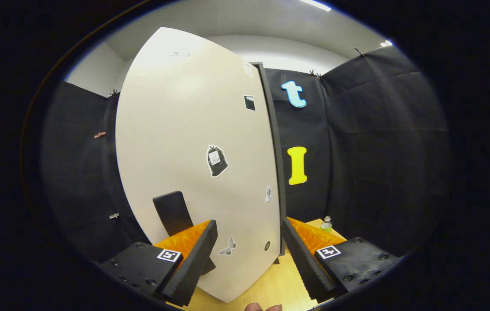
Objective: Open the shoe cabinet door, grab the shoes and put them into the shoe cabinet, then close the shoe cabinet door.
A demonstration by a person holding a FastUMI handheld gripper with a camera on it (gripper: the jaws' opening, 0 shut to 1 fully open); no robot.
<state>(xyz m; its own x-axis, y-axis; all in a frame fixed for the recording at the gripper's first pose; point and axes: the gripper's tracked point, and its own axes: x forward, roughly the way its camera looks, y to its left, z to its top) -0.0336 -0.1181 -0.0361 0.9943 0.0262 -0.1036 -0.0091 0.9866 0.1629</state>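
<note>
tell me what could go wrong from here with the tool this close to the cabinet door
1. The tool is open, its fingers spread either side of the cream cabinet door, gripping nothing; pushing forward could jam a fingertip against the panel.
2. The dark handle sits just beyond the left finger, so a closing grasp here may miss it.
3. A small bottle stands on the wooden surface beyond the right finger; a wide sideways swing could knock it over.

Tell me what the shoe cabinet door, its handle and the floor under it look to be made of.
Shoe cabinet door: probably laminated board, smooth matte cream with soft glare, stickers lying flat on it. Handle: dark matte block, plastic or painted wood; the view cannot settle which. Floor: pale wood-look surface, laminate or wood, with faint grain. The claw is open, the door's free edge between its fingers.
</note>
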